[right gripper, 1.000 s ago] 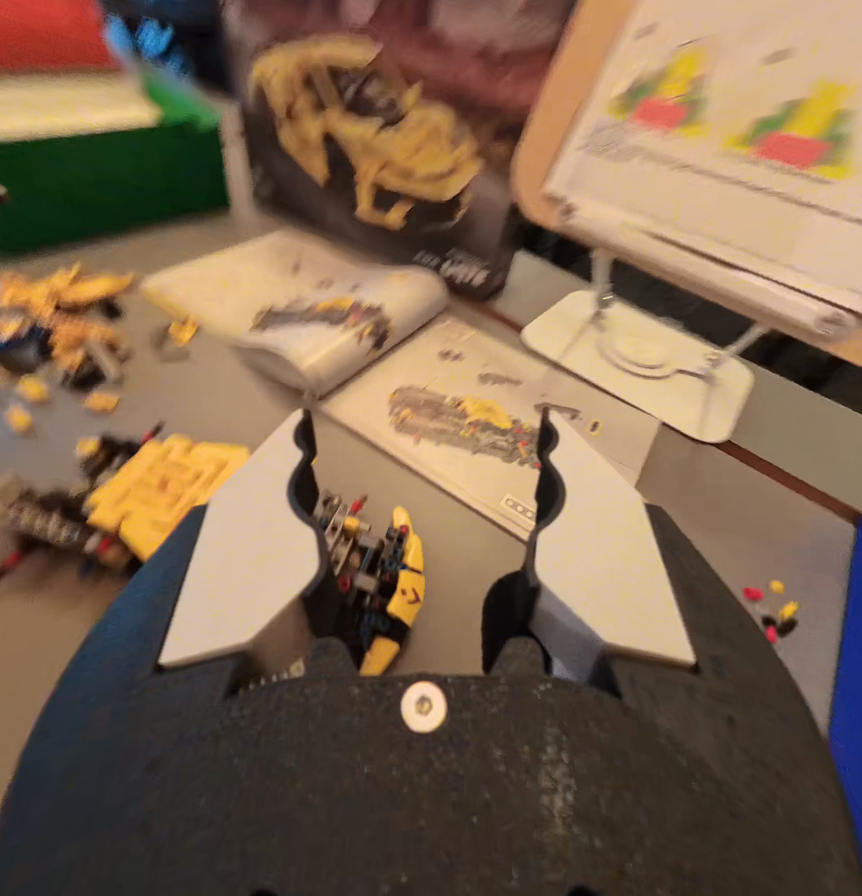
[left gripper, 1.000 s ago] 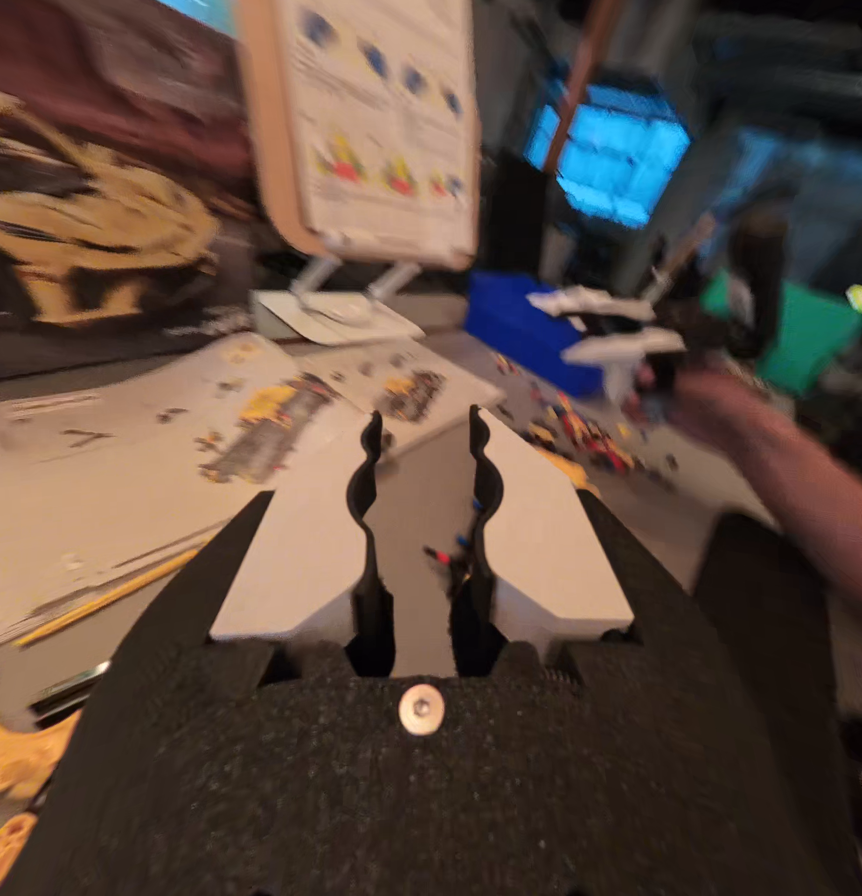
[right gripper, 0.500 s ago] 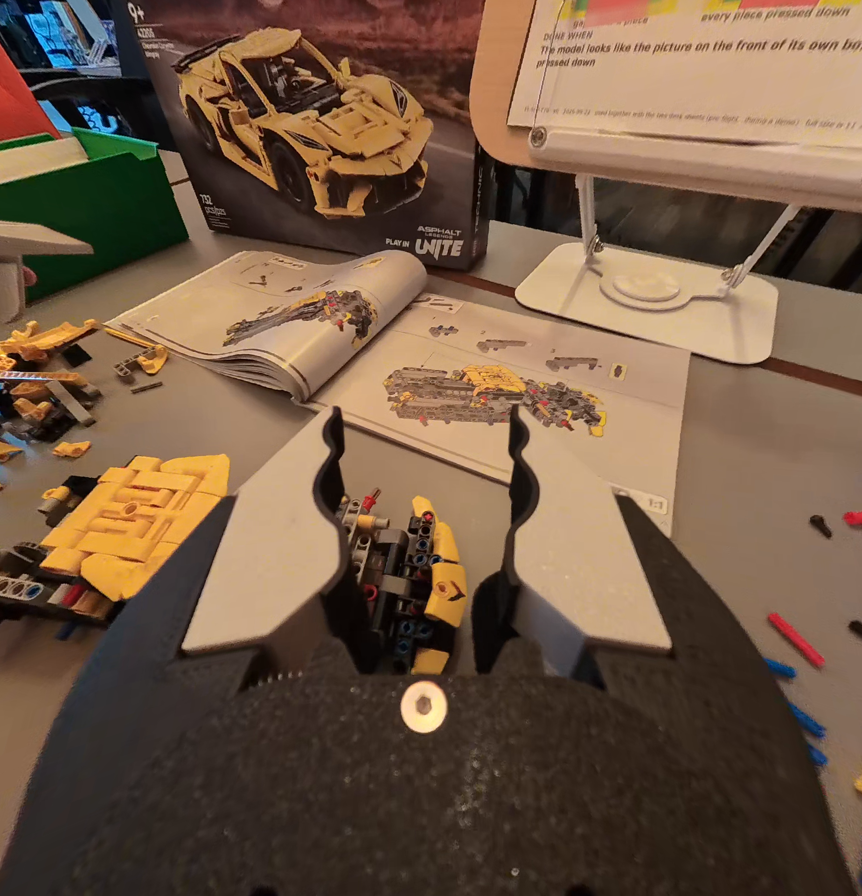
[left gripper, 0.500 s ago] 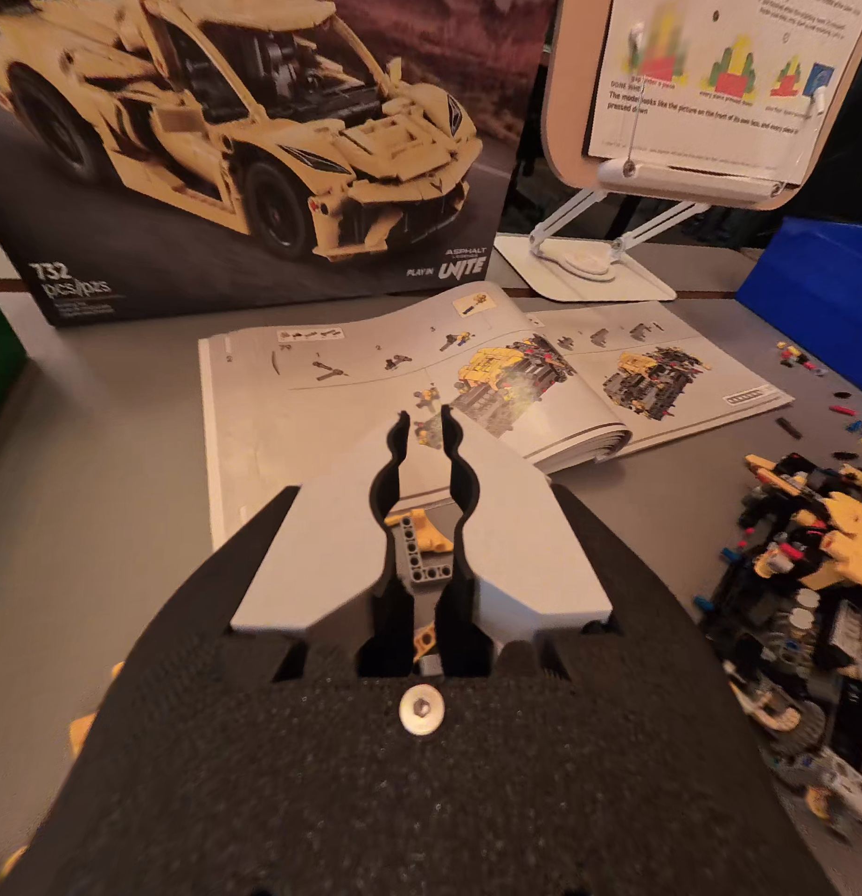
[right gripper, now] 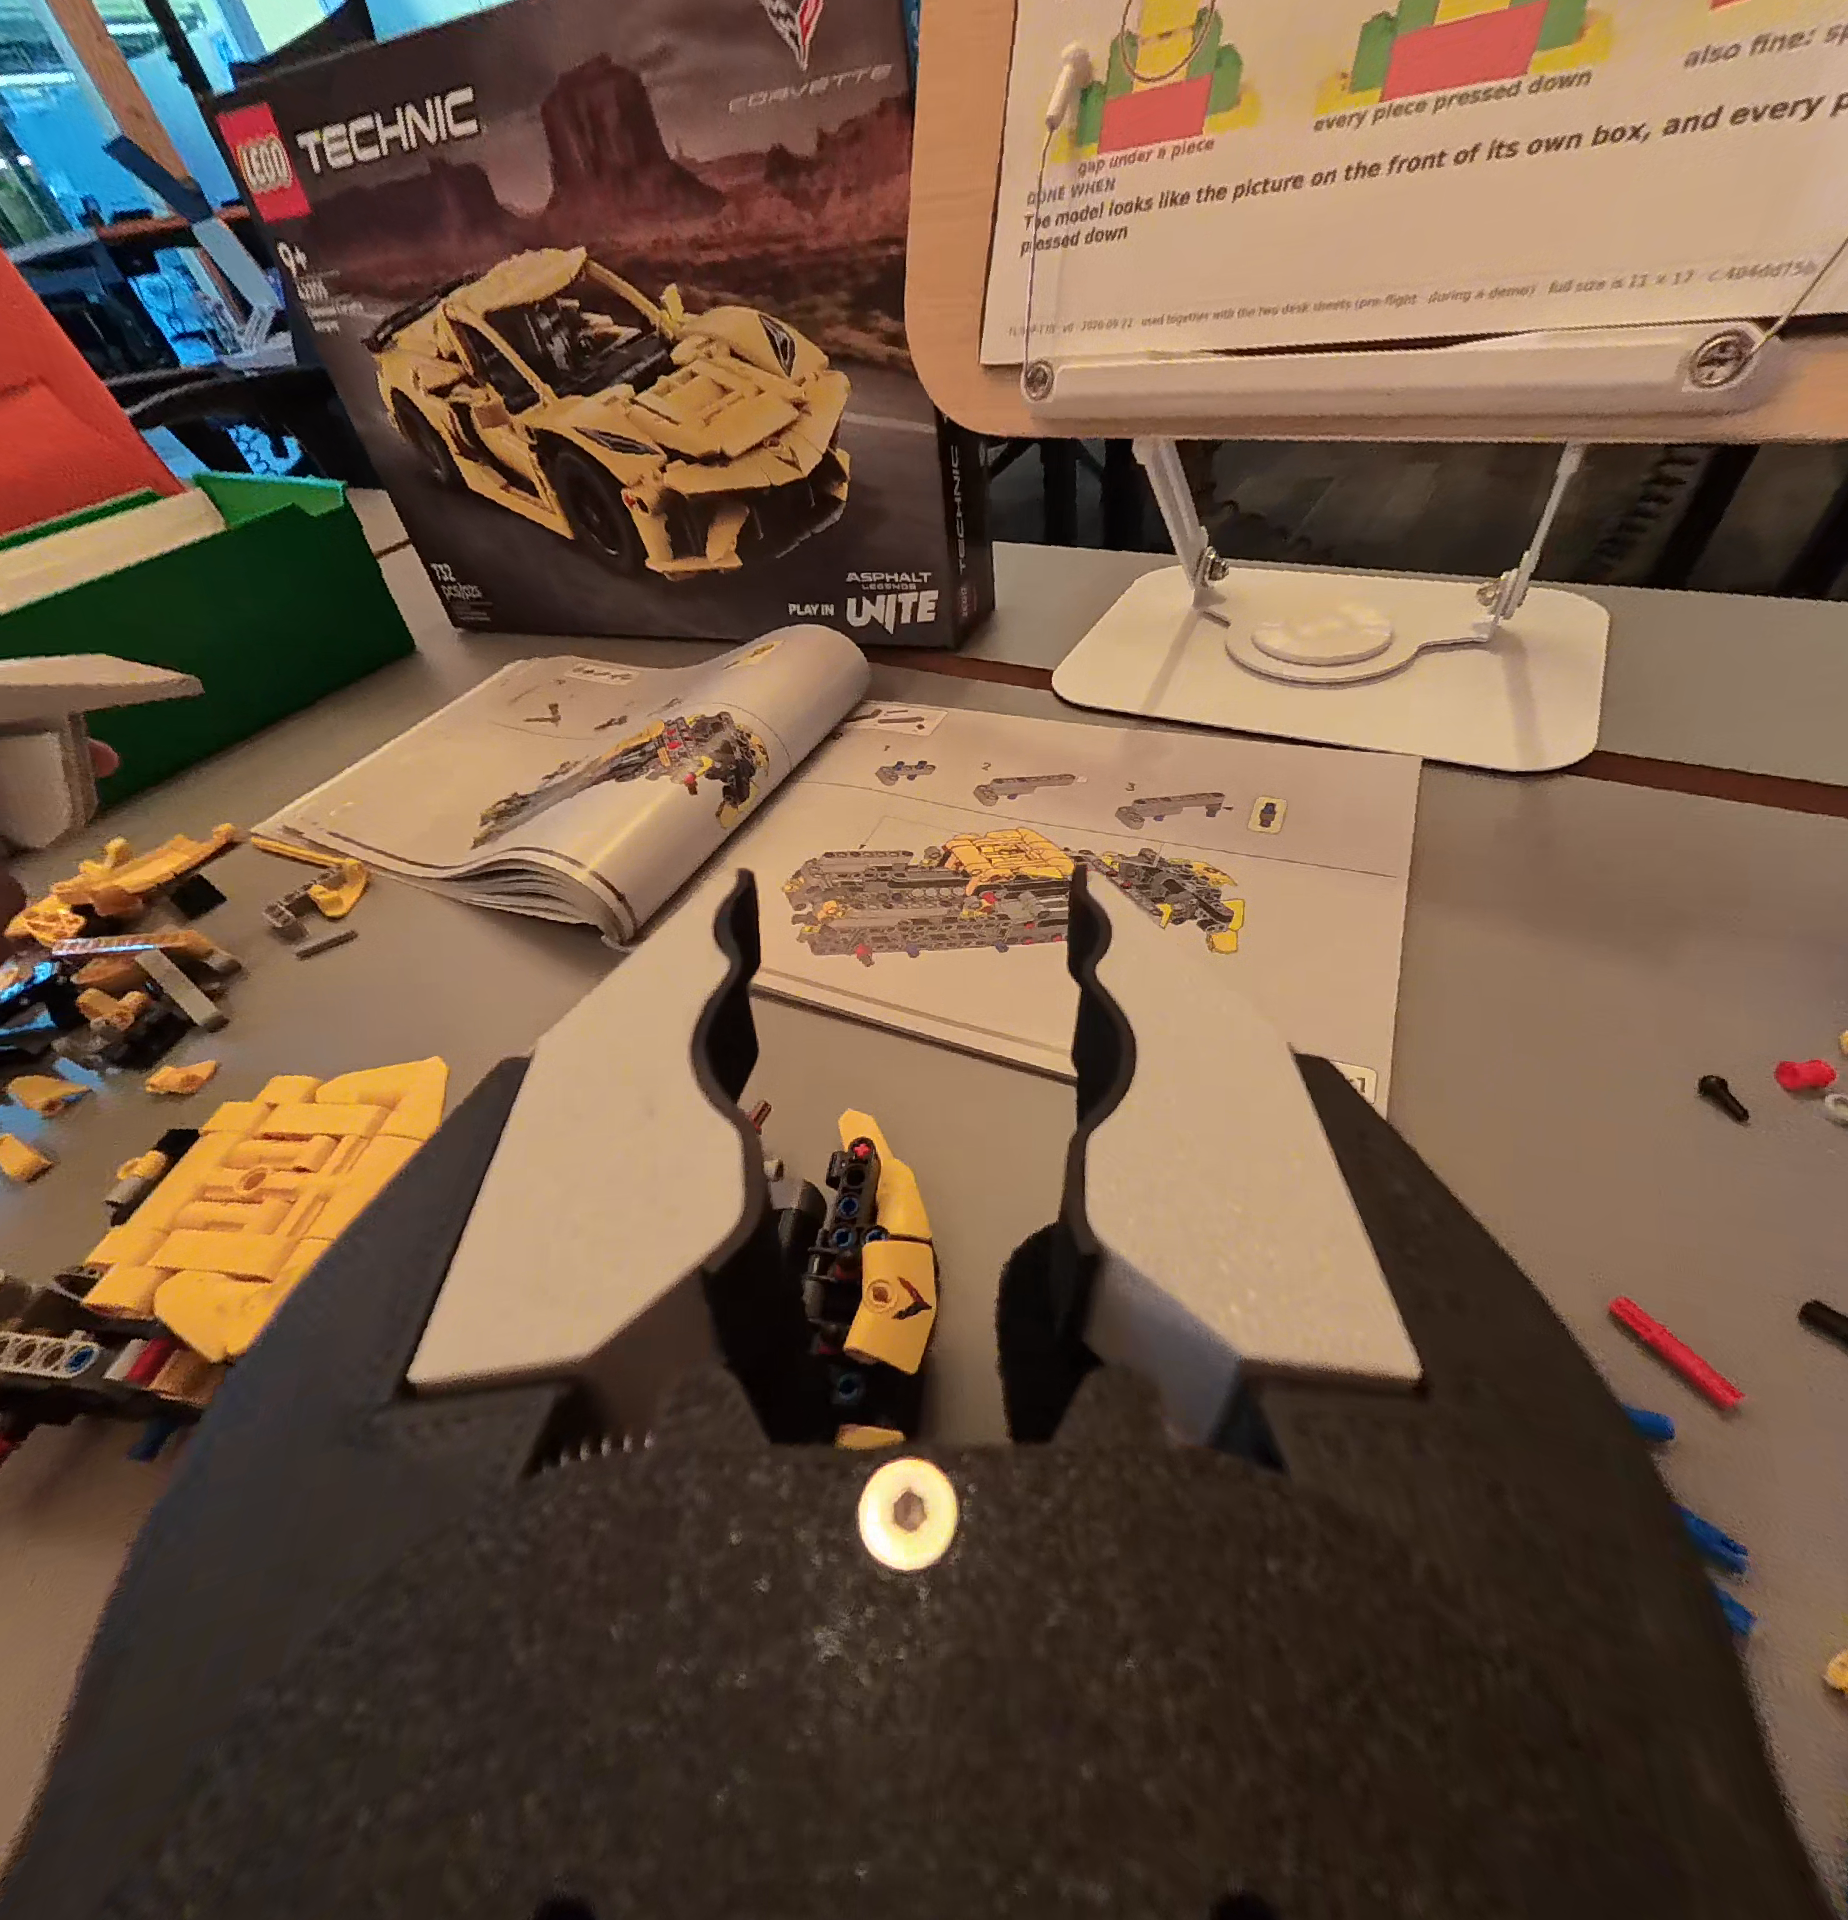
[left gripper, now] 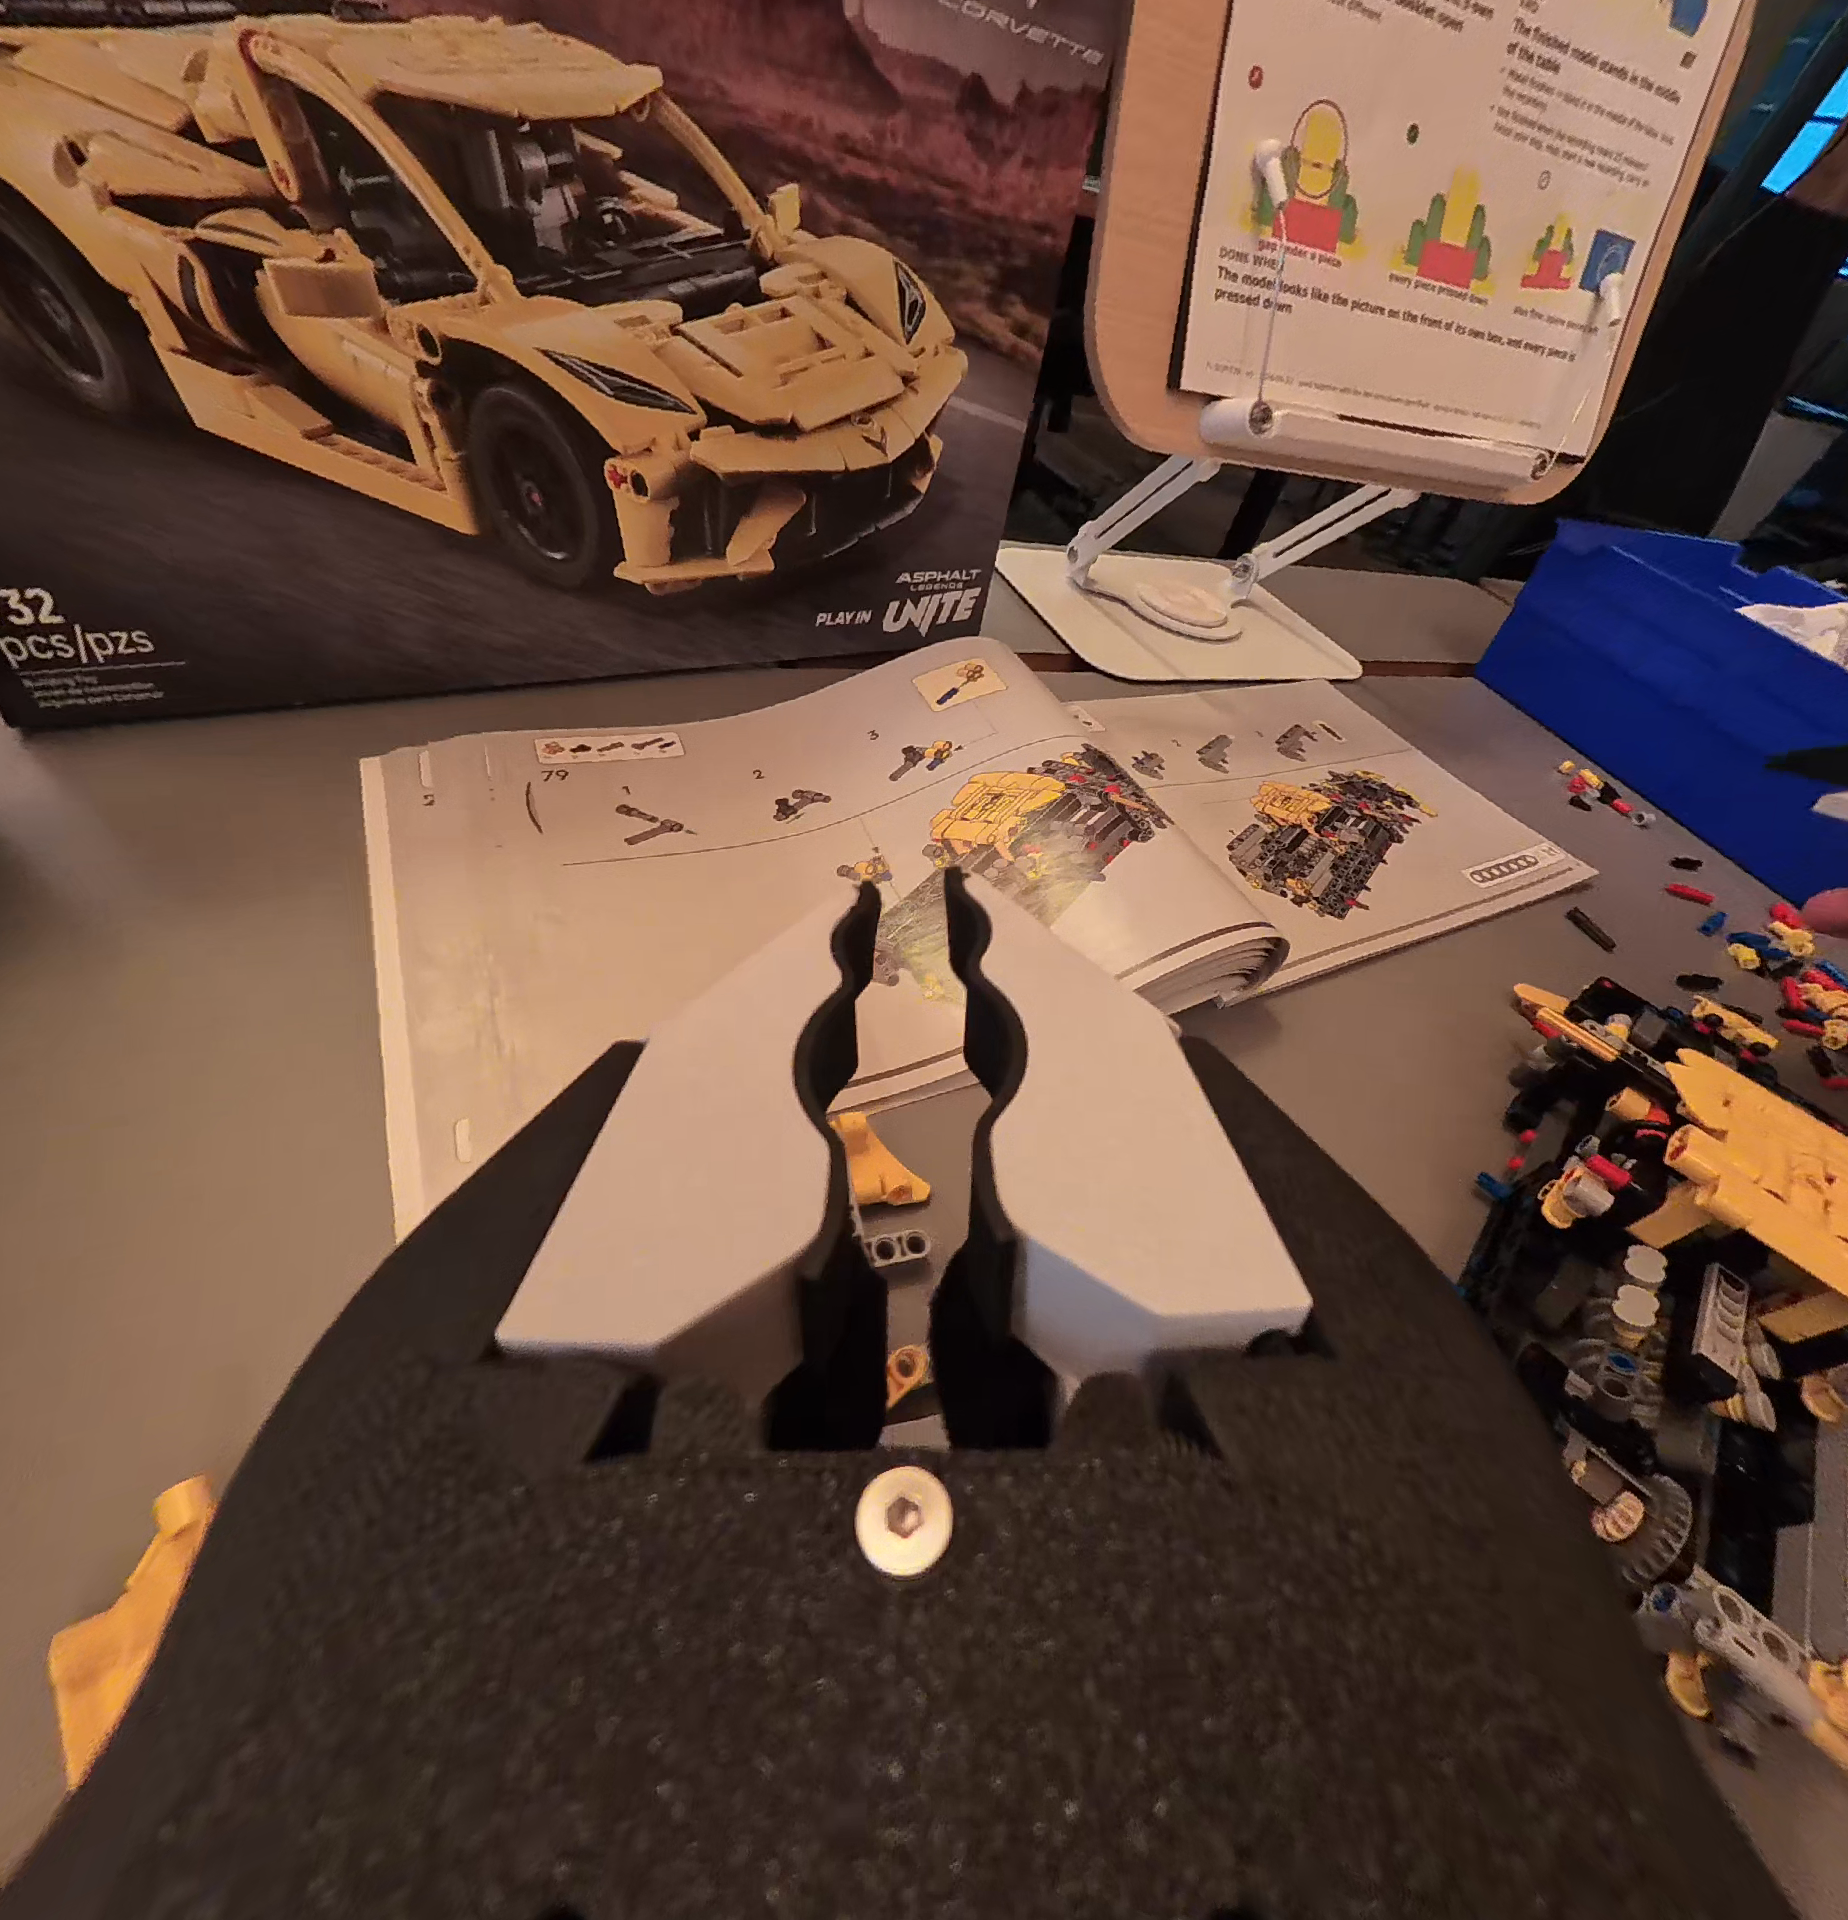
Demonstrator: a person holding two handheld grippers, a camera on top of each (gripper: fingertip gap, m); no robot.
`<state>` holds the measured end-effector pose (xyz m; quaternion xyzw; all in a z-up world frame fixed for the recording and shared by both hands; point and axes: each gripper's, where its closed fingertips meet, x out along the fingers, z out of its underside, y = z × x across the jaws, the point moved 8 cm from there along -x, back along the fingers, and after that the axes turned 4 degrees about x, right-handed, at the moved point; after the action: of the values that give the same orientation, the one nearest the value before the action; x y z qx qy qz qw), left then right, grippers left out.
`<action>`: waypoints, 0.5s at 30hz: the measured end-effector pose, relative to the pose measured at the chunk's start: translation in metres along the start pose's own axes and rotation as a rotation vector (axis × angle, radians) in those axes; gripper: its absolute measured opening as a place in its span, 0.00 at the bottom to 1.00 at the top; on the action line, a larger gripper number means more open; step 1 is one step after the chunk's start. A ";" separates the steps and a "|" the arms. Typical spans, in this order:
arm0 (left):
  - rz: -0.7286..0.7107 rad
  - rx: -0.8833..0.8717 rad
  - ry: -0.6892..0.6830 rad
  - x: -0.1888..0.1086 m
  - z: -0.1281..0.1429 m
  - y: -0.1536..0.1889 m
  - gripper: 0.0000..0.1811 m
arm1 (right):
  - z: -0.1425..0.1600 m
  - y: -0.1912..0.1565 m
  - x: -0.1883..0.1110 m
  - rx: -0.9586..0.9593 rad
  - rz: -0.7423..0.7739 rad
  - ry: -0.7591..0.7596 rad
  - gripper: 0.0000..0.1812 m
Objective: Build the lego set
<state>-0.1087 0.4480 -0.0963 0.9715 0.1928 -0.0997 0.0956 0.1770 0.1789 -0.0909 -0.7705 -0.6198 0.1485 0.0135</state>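
My left gripper (left gripper: 909, 885) hovers over the open instruction booklet (left gripper: 629, 883); its jaws stand a narrow gap apart with nothing between them. A small yellow piece (left gripper: 880, 1155) and a grey beam (left gripper: 899, 1247) lie on the table below it. My right gripper (right gripper: 907, 904) is wide open above a black and yellow sub-assembly (right gripper: 884, 1273) that lies on the table nearer the left finger. The part-built yellow car lies at the right of the left wrist view (left gripper: 1730, 1195) and at the left of the right wrist view (right gripper: 255, 1195).
The set's box (right gripper: 639, 364) and a white stand with a sheet (right gripper: 1419, 208) are at the back. A blue bin (left gripper: 1668, 675) is at the right, a green bin (right gripper: 193, 603) at the left. Loose pins (right gripper: 1673, 1351) and yellow parts (right gripper: 120, 935) are scattered around. There is about 30 cm between the tips of the two grippers. My right tips are about 30 cm from the small yellow piece (left gripper: 880, 1155), my left tips only 10 cm. Look for it in the right wrist view (right gripper: 355, 891) too.
My left gripper has swung left to face the box and booklet, and its jaws have narrowed. My right gripper has steadied over the sub-assembly and stayed open.
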 end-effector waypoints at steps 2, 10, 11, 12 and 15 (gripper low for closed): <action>0.000 0.025 0.014 -0.002 -0.002 0.003 0.07 | 0.000 0.001 -0.003 0.007 0.002 0.009 0.32; 0.013 0.085 0.018 -0.003 -0.002 0.012 0.07 | 0.006 0.008 -0.007 -0.021 0.029 -0.005 0.32; 0.018 0.075 0.022 -0.004 -0.002 0.011 0.07 | 0.007 0.009 -0.008 -0.009 0.030 -0.002 0.32; 0.028 0.063 0.029 -0.004 -0.003 0.011 0.07 | 0.009 0.010 -0.008 0.007 0.027 -0.002 0.32; 0.051 0.027 0.039 -0.004 -0.004 0.010 0.07 | 0.014 0.014 -0.006 0.049 0.020 -0.009 0.32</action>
<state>-0.1081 0.4383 -0.0899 0.9791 0.1683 -0.0807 0.0810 0.1856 0.1672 -0.1058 -0.7755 -0.6082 0.1673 0.0278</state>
